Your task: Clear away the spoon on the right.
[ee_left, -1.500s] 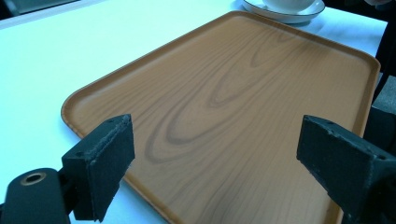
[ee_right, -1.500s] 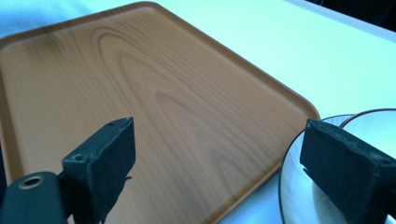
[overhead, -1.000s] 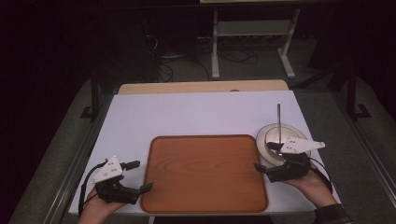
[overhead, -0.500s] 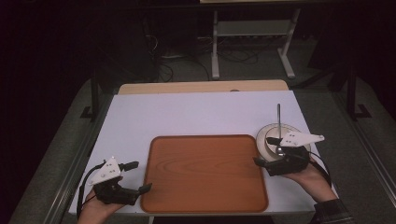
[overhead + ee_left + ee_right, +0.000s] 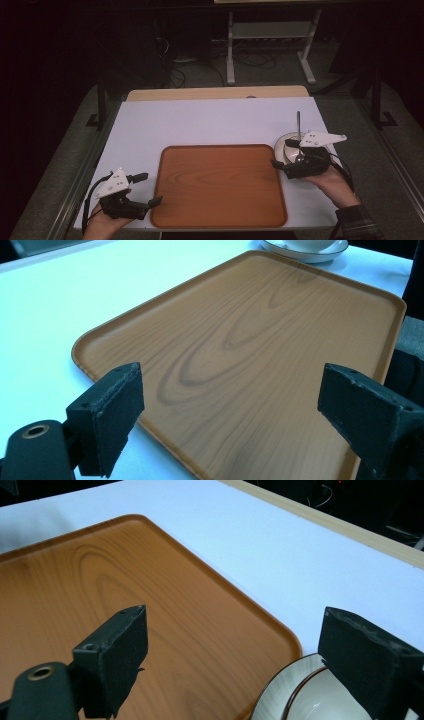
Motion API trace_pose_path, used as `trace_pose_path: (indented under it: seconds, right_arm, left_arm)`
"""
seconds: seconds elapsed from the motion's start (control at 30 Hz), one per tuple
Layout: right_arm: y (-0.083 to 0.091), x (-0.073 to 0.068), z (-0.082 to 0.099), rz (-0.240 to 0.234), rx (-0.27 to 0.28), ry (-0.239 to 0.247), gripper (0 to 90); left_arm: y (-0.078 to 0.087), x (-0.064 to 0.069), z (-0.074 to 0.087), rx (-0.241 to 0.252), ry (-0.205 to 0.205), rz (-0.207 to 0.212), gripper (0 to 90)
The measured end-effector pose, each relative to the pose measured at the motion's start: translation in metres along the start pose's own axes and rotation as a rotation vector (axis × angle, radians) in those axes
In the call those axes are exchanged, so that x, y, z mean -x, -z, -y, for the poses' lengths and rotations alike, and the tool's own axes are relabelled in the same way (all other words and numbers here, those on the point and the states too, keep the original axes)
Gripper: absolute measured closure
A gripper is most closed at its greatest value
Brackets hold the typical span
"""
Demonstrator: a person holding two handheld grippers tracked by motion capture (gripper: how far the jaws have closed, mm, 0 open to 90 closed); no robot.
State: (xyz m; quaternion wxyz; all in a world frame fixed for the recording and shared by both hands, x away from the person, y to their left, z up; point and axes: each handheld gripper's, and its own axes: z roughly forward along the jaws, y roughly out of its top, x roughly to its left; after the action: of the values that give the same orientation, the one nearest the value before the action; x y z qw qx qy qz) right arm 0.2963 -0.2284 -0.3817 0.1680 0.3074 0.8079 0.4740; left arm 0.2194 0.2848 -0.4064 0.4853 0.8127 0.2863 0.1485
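Note:
A brown wooden tray (image 5: 220, 190) lies on the white table (image 5: 210, 122), near the front edge. To its right stands a white bowl with a dark rim (image 5: 284, 140), and a metal utensil handle (image 5: 298, 122) sticks up out of it. My right gripper (image 5: 282, 154) hovers open over the bowl, jaws pointing left toward the tray. In the right gripper view the bowl's rim (image 5: 295, 690) sits between the open jaws beside the tray's corner (image 5: 100, 605). My left gripper (image 5: 149, 188) stands open at the tray's left edge, holding nothing. The left gripper view looks across the tray (image 5: 260, 340) to the bowl (image 5: 305, 247).
A pale wooden strip (image 5: 215, 93) runs along the table's far edge. Behind it, on the dark floor, stand a metal frame (image 5: 270, 45) and cables. The white surface beyond the tray is bare.
My right gripper has shifted slightly left and farther over the bowl. The left gripper has stayed put.

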Motion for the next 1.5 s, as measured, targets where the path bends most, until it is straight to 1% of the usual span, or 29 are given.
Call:
trace_pose_path:
  seconds: [0.5,0.63,0.7,0.83,0.9,1.07,1.1,1.2,1.33,1.47,1.5]
  right_arm:
    - [-0.006,0.017,-0.013,0.021,-0.009,-0.014,12.5]
    - [-0.009,0.022,-0.016,0.040,-0.026,-0.014,15.9]
    - [-0.011,0.025,-0.016,0.050,-0.038,-0.013,20.1]
    - [-0.013,0.033,-0.016,0.071,-0.058,-0.035,27.9]
    - [-0.014,0.037,-0.016,0.080,-0.064,-0.044,33.3]
    - [-0.016,0.046,-0.015,0.104,-0.073,-0.066,44.3]
    - [-0.017,0.047,-0.015,0.106,-0.073,-0.067,47.5]
    - [-0.017,0.051,-0.014,0.123,-0.077,-0.074,61.5]
    - [-0.015,0.057,-0.014,0.140,-0.071,-0.098,76.2]
    - [-0.015,0.065,-0.012,0.154,-0.072,-0.122,88.9]
    - [-0.015,0.066,-0.012,0.159,-0.074,-0.126,89.2]
  left_arm:
    - [0.000,0.000,0.000,0.001,-0.001,0.002,10.9]
    - [0.000,0.000,0.000,0.003,-0.001,0.002,10.9]
    - [0.000,0.000,0.000,0.003,0.000,0.002,10.9]
    - [0.000,0.000,0.000,0.001,-0.001,0.003,10.9]
    - [0.000,0.000,0.000,0.002,0.000,0.002,10.9]
    - [0.000,0.001,0.000,0.002,-0.002,0.003,10.9]
    - [0.000,0.001,0.000,0.001,-0.002,0.003,10.9]
    - [0.000,0.001,0.000,0.001,-0.002,0.003,10.9]
    - [0.000,0.001,0.000,0.001,-0.002,0.003,10.9]
    - [0.000,0.001,-0.001,0.002,-0.003,0.003,10.9]
    - [0.000,0.001,0.000,0.002,-0.003,0.003,10.9]
